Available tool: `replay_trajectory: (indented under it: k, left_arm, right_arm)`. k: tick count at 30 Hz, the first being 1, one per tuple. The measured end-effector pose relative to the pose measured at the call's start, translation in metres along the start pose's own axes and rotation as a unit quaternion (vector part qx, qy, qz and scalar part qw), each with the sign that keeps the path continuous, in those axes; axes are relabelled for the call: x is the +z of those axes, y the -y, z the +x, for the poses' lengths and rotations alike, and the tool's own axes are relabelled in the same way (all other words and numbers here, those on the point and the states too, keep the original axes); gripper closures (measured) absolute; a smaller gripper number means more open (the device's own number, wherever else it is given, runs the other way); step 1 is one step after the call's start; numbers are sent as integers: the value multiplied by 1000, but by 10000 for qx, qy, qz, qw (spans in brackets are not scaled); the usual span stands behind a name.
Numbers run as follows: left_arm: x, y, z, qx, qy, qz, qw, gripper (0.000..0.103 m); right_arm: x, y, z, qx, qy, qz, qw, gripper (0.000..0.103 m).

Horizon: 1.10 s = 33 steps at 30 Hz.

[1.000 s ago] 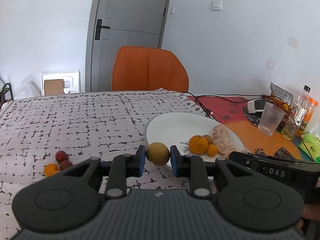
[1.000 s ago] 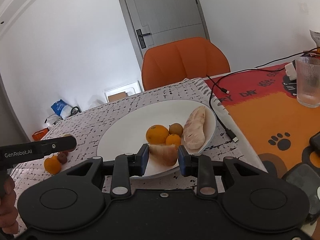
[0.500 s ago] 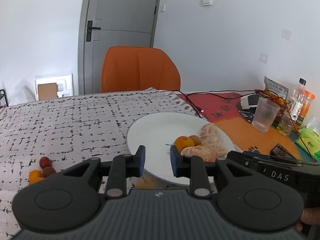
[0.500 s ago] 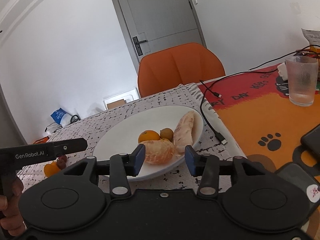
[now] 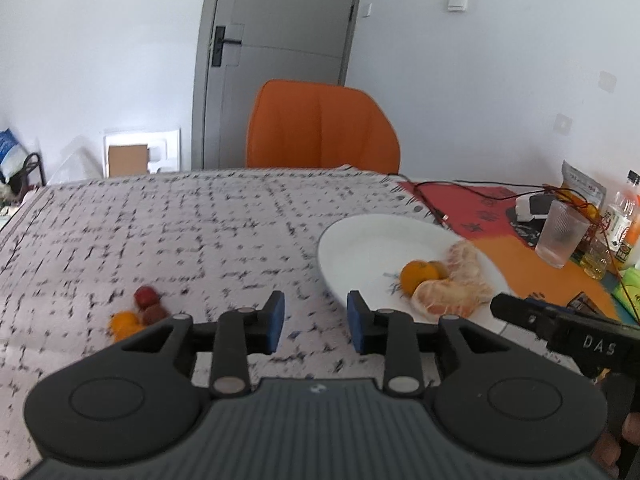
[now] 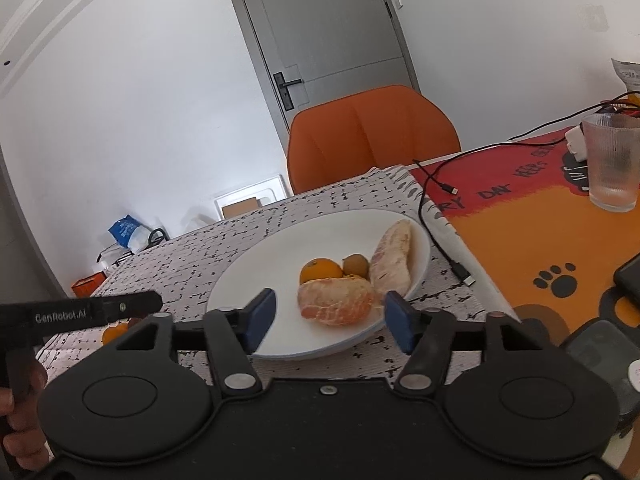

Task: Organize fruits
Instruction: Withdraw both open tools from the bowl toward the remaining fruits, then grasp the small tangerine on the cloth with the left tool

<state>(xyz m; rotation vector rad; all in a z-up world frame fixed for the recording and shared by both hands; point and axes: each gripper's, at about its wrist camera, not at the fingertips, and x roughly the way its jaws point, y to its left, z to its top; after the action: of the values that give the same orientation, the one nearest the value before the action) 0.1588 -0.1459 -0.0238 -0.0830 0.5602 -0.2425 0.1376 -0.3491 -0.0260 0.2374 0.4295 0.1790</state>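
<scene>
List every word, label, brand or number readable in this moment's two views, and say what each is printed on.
"DAS": white letters on the black body of the right gripper, seen from the left wrist.
"GenRobot.AI": on the black body of the left gripper, seen from the right wrist.
"DAY": black letters on the red and orange mat; the words after it are too distorted to read.
Snack packet and bottle labels: too small to read.

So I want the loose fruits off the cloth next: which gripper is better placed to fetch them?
Left, probably. The left gripper is open, empty, and just right of the small fruits on the cloth. The right gripper is open at the plate, around the peeled segment.
</scene>
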Motion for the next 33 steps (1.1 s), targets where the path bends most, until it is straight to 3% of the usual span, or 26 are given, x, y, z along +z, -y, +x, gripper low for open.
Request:
replay_trajectory:
  k: [2,5,12,20,22,24,33]
  left_arm:
    - [-3,-3,-3,-13,-60,21,10000,66]
    - [-9,-6,-10,28,-59,35,10000,45]
    - [-23,-13,-19,41,-172,23,9998,42]
    - [-38,-14,-20,39,-369,-20,9993,41]
    - [-40,-12,-19,55,-426,17,9991,38]
    - [-43,-9,-17,106,-468,89,9988,27]
    - [-51,-6,-7,97,-632,190,9978,26]
  right_arm:
    - [-1,-5,0,9,-4,-47,10000,35]
    - [-3,-9,-1,2,-1,-81,10000,27]
    - [-10,-19,-4,-5,-84,-192,9998,1]
    - [-17,-21,-10,-115,-190,-202,9995,0]
    - [-18,-22,-11,-119,-202,-228,9995,0]
    - [-19,-23,-12,-126,-212,-251,9994,0]
    - [-23,-19,-11,-188,-251,-227,9992,0]
